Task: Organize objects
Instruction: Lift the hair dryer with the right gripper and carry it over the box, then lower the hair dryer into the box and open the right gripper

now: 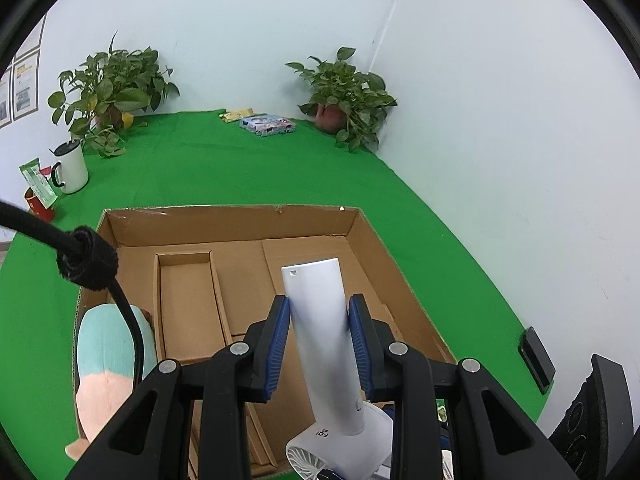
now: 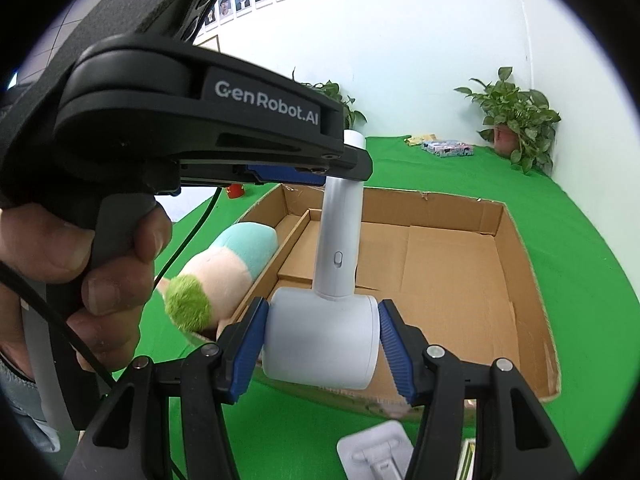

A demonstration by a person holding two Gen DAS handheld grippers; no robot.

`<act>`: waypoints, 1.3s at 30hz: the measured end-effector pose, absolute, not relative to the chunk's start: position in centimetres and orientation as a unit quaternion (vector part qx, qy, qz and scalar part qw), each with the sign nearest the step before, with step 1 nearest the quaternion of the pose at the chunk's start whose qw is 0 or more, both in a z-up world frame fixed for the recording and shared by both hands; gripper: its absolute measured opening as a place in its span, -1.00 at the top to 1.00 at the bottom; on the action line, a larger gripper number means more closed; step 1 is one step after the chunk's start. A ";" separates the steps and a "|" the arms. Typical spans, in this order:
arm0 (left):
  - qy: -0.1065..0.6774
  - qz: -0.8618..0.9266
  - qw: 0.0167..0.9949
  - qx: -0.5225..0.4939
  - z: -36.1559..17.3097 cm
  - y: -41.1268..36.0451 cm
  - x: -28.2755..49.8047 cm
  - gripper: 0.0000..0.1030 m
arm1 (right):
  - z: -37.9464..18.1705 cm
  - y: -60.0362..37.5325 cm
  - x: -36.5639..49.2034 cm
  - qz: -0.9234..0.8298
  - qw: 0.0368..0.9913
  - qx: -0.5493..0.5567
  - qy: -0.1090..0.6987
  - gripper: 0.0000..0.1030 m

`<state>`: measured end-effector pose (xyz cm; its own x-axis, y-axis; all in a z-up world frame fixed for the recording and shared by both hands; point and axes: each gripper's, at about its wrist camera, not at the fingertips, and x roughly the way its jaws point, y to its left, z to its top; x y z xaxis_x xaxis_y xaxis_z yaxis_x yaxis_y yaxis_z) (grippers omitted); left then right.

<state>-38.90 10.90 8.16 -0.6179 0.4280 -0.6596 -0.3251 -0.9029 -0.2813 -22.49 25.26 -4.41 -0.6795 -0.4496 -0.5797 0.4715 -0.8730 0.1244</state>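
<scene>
Handheld fan [image 2: 324, 344] over the cardboard box [image 2: 496, 220], green tabletop [image 1: 240, 168].
I had left tongs [image 1: 319, 344] clamped on its handle, right tongs [image 2: 320, 348] on its head; white walls [image 1: 500, 140], potted plants [image 1: 348, 96].

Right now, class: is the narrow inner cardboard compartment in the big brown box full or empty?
Empty. The left wrist view shows the narrow inner cardboard compartment with only bare cardboard floor inside.

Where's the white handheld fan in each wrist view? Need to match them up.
Left wrist: fan bottom centre, handle clamped in the left gripper, head at the bottom edge.
Right wrist: fan centre, head clamped in the right gripper, handle rising to the left gripper.
Shared landmark: cardboard box, plush toy along its left side.
</scene>
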 end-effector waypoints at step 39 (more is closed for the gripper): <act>-0.025 0.850 0.184 -0.493 -4.8 12.8 -45.7 0.45 | -11.9 24.3 -28.1 -0.823 0.279 0.493 -0.035 -0.12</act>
<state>-45.66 12.76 -4.80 -0.4466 0.3372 -0.8288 -0.2881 -0.9311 -0.2237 -28.08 24.30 -11.90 -0.3585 -0.4937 -0.7923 0.4249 -0.8420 0.3325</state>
